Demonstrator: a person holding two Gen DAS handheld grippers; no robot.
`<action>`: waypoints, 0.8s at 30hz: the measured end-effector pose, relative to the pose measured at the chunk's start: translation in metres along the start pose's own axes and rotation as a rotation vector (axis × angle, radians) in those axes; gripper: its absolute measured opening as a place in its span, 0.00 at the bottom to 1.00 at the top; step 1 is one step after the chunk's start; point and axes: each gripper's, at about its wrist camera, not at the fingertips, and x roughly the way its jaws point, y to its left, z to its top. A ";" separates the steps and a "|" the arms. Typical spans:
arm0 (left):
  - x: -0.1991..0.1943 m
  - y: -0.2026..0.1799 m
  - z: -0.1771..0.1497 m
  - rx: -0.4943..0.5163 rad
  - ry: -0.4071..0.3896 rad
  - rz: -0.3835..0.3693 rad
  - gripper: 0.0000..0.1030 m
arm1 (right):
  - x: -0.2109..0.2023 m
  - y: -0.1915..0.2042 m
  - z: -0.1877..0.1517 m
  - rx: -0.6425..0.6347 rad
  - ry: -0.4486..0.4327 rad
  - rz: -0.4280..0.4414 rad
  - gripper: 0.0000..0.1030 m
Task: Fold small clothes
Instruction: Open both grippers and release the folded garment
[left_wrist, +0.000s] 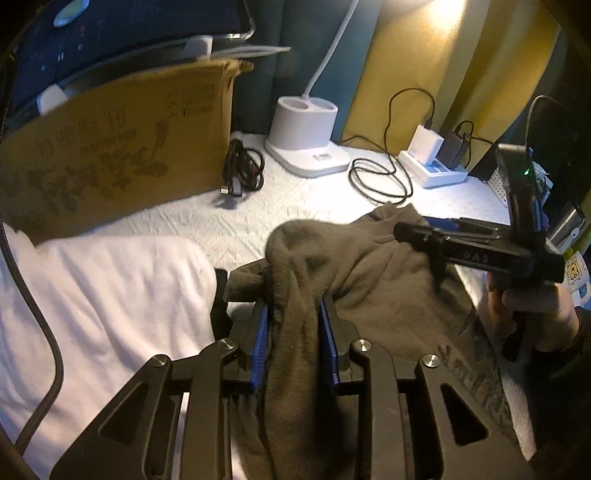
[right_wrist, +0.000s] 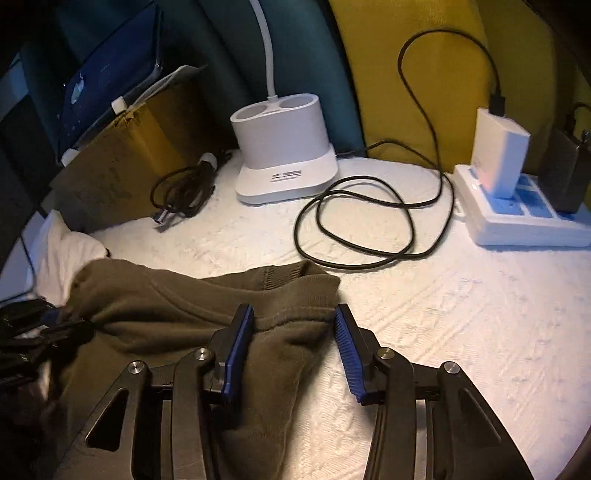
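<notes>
Olive garment (left_wrist: 369, 266) in left hand-held gripper (left_wrist: 295, 306)

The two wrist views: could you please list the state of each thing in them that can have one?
Left gripper: shut on a bunch of the olive garment.
Right gripper: open, garment edge between its fingers, pads apart from the cloth.
Olive garment: crumpled, partly lifted, not folded.
Desk lamp: on, by the bright glow at the top of the left view.
White charger: plugged into the power strip.
Black cable: loosely coiled.
</notes>
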 end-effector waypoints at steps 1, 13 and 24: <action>-0.004 -0.002 0.002 0.003 -0.010 -0.005 0.25 | -0.001 0.001 0.000 -0.005 -0.004 -0.011 0.45; 0.014 0.016 0.012 -0.011 -0.001 0.073 0.26 | -0.004 0.002 -0.004 -0.037 -0.011 -0.084 0.47; 0.012 0.016 0.009 0.007 -0.011 0.112 0.26 | -0.022 0.000 -0.007 -0.033 -0.025 -0.131 0.61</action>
